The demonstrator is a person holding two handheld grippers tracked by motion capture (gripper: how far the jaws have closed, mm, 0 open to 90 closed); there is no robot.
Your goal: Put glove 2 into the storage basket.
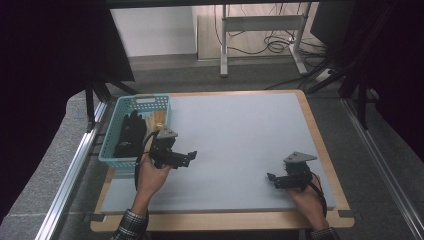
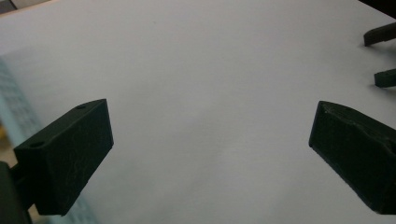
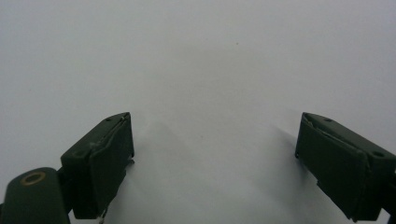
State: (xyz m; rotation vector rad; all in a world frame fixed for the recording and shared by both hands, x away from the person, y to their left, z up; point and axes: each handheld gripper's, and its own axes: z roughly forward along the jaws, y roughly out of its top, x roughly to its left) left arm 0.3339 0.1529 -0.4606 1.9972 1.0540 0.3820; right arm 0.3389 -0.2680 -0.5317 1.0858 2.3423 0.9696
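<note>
My left gripper (image 1: 190, 157) hovers over the left part of the pale grey mat (image 1: 240, 130), just right of a blue basket (image 1: 111, 131), with its tips pointing right. In the left gripper view its jaws (image 2: 210, 126) stand wide apart, open, with bare mat between them. Held near the mat's front right corner, my right gripper (image 1: 272, 180) points left. The right gripper view shows that gripper (image 3: 212, 135) open as well, holding nothing. The right gripper's two fingertips (image 2: 380, 35) also appear far off in the left gripper view.
The basket holds a black glove (image 1: 130, 132) and a beige item (image 1: 157, 120). A wooden border (image 1: 320, 145) frames the mat. Metal rails run along both sides of the table. A desk frame and cables (image 1: 272, 42) stand on the floor beyond.
</note>
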